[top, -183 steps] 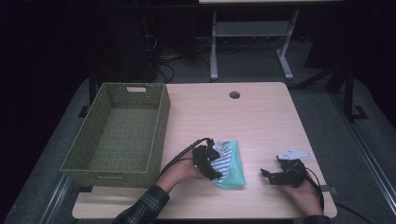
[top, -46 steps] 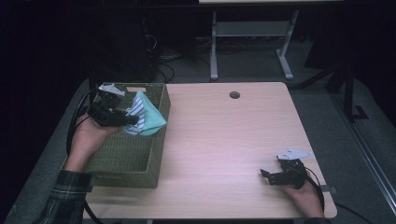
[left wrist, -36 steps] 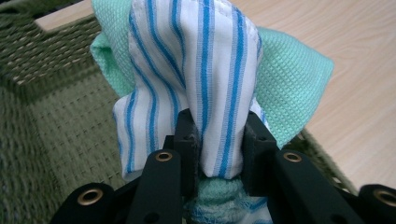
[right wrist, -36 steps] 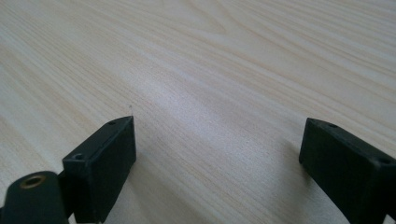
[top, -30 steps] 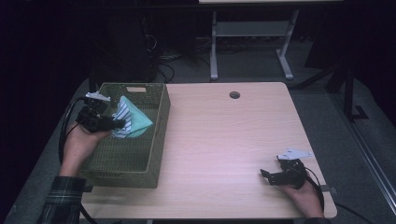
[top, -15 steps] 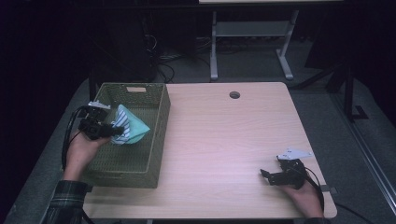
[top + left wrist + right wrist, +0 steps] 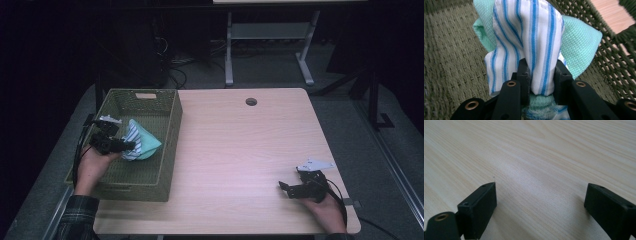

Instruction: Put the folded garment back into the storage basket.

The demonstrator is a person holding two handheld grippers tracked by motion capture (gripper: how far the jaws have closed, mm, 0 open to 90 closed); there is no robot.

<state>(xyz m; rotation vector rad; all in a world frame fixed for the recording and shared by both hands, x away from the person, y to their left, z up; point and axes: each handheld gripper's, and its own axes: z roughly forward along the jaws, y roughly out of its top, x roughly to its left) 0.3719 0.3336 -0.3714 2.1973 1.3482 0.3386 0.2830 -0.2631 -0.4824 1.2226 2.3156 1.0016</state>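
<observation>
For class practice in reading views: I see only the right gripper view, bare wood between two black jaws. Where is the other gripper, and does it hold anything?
Observer: The left gripper is inside the green woven basket, at the table's left.
Operator: Holding something?
Observer: Yes, its jaws are shut on a bundle of cloths, blue-striped white around mint green.
Operator: And my gripper?
Observer: The right gripper rests open near the table's front right corner.
</observation>
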